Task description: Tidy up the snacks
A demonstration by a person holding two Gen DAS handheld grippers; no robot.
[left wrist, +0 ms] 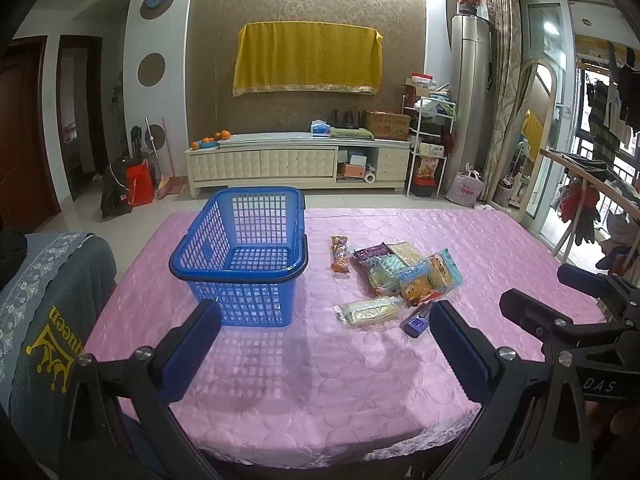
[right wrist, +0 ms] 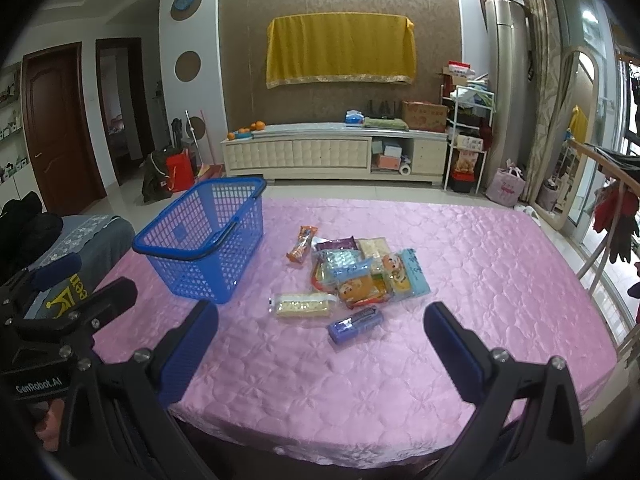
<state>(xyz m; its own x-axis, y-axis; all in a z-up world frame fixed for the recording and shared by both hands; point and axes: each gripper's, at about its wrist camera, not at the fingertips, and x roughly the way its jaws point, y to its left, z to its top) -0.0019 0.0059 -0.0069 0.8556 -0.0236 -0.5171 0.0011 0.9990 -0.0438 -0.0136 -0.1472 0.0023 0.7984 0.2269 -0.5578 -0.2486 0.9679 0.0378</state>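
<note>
Worktop (right wrist: 480, 264): pink quilted cover; near edge is running out of frame.
Basket (left wrist: 240, 256): blue, sitting empty at the left on the worktop.
Snack pile (right wrist: 360, 276): lying just right of the basket; packets are overlapping, so the lower ones are probably half hidden.
Purple packet (right wrist: 354, 325): lying nearest, apart.
Left tool (left wrist: 324, 328): hovering low, fingers spread, gripping nothing.
Right tool (right wrist: 320, 330): hovering likewise, released.

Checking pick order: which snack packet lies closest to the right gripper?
The blue-purple packet, alone at the pile's near edge; every other snack lies farther back.
</note>
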